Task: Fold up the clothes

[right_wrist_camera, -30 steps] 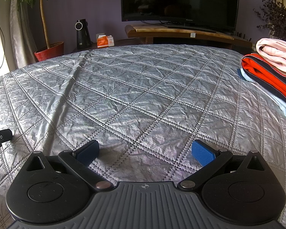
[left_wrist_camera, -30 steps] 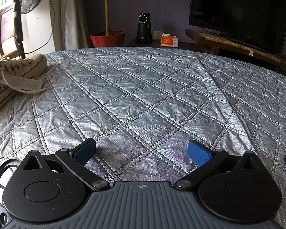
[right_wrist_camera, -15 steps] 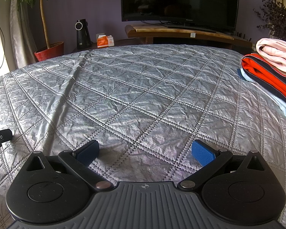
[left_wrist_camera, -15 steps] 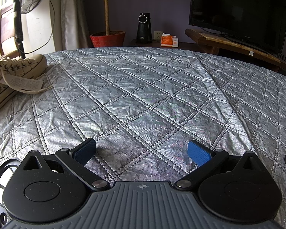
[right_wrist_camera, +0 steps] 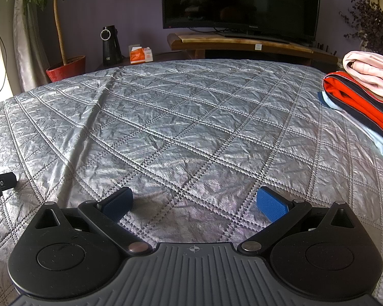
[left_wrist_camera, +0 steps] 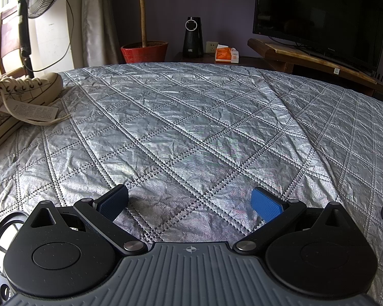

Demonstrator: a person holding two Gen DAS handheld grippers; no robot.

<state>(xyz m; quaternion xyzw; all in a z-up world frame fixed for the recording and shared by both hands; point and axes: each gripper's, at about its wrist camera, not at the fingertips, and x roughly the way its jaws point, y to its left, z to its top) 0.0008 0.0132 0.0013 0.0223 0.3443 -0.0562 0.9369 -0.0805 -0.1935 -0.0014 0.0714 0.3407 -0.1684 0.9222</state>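
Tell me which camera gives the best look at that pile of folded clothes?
The right wrist view. The pile of folded clothes lies at its right edge on the silver quilt, pink on top, then red and navy, pale blue underneath. The left wrist view shows none of it, only a canvas sneaker.

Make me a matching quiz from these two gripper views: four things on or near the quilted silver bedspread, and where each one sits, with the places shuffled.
Things:
1. cream canvas sneaker
2. folded pink garment
3. red plant pot
4. orange tissue box

Places:
A. on top of the red and navy folded clothes
B. beside the black cylindrical speaker
C. on the bedspread's left edge
D. on the floor beyond the bed, by the curtain

Pairs: 1-C, 2-A, 3-D, 4-B
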